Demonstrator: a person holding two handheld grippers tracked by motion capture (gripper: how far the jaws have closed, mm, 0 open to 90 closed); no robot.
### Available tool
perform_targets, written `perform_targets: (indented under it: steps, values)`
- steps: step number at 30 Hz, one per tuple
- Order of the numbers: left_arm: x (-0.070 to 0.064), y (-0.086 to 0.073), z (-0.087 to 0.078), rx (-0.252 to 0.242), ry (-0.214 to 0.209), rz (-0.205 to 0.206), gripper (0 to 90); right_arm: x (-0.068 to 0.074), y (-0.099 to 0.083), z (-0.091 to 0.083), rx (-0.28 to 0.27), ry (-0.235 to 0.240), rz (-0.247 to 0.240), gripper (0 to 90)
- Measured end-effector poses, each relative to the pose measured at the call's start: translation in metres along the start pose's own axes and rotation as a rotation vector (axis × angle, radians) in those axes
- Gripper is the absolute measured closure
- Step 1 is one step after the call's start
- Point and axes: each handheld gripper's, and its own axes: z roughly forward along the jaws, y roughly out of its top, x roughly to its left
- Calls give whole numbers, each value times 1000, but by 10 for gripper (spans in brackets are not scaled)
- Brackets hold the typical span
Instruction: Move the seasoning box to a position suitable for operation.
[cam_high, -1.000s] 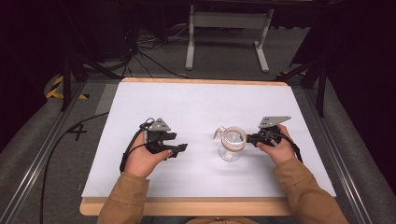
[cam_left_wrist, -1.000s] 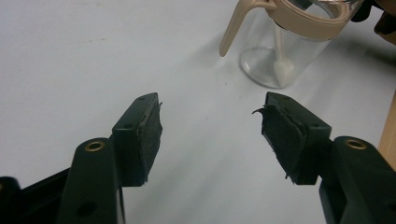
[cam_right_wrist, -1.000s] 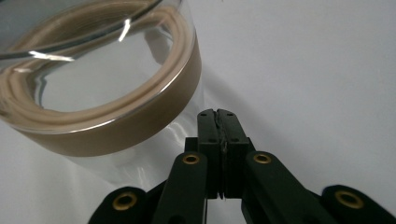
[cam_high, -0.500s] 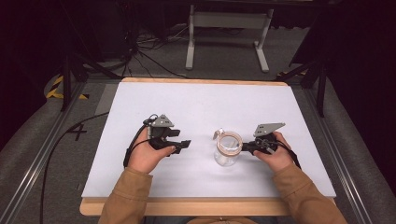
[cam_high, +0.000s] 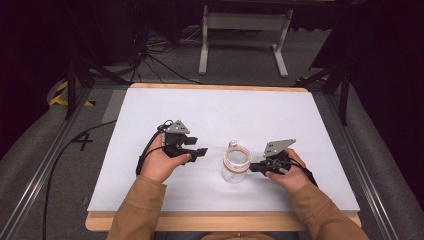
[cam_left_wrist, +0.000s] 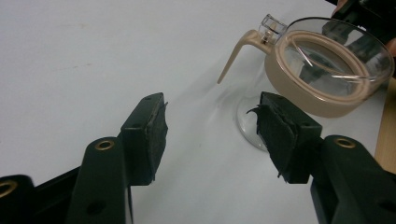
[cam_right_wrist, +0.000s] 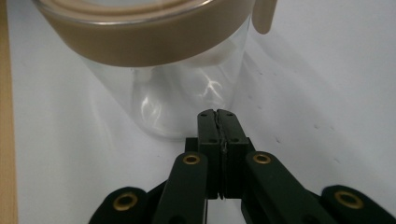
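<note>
Glass jar (cam_high: 235, 167) with the tan lid sits upright on the white surface (cam_high: 215, 115). My left tongs (cam_left_wrist: 212, 135) gape empty beside it, my right tongs (cam_right_wrist: 218, 122) pinched closed against its wall.

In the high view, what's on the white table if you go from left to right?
Left gripper → glass jar → right gripper, all on the white table.
</note>
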Motion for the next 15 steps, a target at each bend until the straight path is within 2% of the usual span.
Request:
perform_targets:
  steps: [6,10,13,14,15]
  values:
    - [3,-1,-2,-19,5,-15,449,8,3,7,35,32,-30,900]
    - [3,0,-3,-25,8,-4,459,6,2,5,19,41,-16,895]
    - [1,2,-8,-64,6,-10,515,2,1,0,13,29,-6,887]
    - [2,3,-9,-75,2,5,543,-1,0,-4,5,21,4,888]
    - [1,5,-11,-91,-8,1,575,-3,-1,-7,-4,18,12,888]
